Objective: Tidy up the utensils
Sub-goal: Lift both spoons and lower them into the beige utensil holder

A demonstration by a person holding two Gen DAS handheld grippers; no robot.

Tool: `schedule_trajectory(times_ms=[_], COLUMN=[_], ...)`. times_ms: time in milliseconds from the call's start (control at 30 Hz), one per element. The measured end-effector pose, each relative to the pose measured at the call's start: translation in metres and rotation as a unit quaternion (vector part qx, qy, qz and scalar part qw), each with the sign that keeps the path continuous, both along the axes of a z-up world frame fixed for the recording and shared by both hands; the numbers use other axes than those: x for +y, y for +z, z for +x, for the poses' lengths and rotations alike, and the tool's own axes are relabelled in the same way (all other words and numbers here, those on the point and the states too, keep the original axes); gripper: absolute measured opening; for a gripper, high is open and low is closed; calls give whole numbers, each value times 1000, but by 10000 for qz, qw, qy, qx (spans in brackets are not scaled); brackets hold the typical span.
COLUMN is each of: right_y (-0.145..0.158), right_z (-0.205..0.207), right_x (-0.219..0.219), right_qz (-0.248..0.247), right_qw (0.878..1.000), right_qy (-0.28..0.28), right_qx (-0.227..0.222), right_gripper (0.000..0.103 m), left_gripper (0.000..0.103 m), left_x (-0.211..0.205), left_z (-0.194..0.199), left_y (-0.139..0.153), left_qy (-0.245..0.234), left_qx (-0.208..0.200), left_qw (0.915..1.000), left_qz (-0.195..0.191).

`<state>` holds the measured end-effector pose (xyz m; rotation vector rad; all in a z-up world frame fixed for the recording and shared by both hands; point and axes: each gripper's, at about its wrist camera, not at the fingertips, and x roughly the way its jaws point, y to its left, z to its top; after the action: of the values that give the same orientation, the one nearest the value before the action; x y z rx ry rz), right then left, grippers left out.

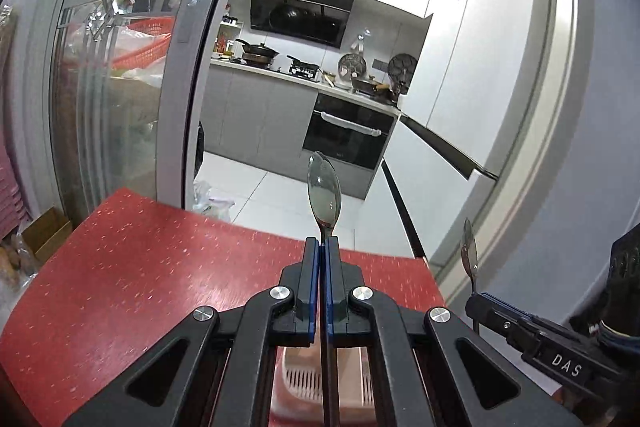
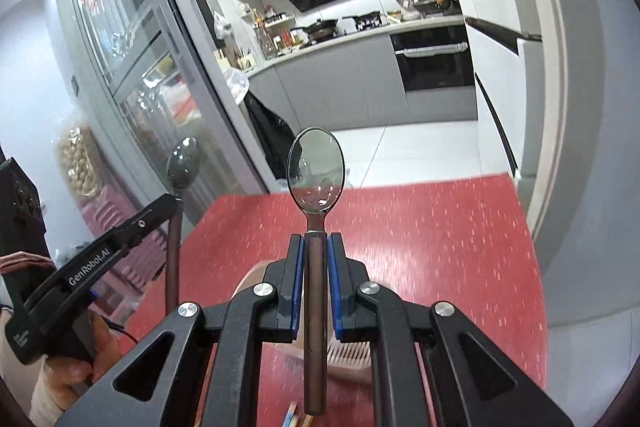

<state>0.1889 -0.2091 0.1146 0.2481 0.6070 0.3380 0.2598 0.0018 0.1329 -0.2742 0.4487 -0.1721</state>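
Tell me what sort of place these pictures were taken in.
Most likely a home: a red table stands at the doorway of a kitchen. Pans sit on a stove, with a built-in oven below the counter and a fridge with magnets beside it.

Home kitchen, stove with pans, range hood, built-in oven, magnet-covered fridge

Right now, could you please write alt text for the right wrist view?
The right gripper holds a spoon by its handle, bowl up, above a red table. At left, the left gripper holds another spoon; a kitchen lies beyond.
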Motion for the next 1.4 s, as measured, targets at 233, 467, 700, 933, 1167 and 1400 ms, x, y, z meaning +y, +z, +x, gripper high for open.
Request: schedule_trajectory(times_ms=[233, 467, 700, 933, 1167, 1400], right_y=[-15, -48, -68, -75, -72, -70], right_z=[40, 44, 30, 14, 5, 5], right_x=[10, 26, 31, 28, 29, 26], right_qz=[-92, -499, -799, -879, -925, -916], right_qw=[9994, 9974, 9953, 9950, 9948, 9953], right_qy=[-65, 17, 107, 167, 209, 246], right_qx=[-316, -515, -536, -444, -368, -189], right_gripper=[13, 13, 13, 13, 13, 39], left_gripper=[28, 28, 28, 28, 28, 28], left_x=[-16, -39, -49, -51, -48, -45], left_z=[32, 27, 16, 8, 3, -1], left_y=[-23, -45, -64, -73, -77, -74], left_qy=[127, 152, 84, 90, 84, 106], left_qx=[-142, -457, -292, -14, 198, 362], left_qw=[9998, 9973, 9952, 9930, 9924, 9927], left_qz=[-48, 559, 930, 1174, 1211, 1143])
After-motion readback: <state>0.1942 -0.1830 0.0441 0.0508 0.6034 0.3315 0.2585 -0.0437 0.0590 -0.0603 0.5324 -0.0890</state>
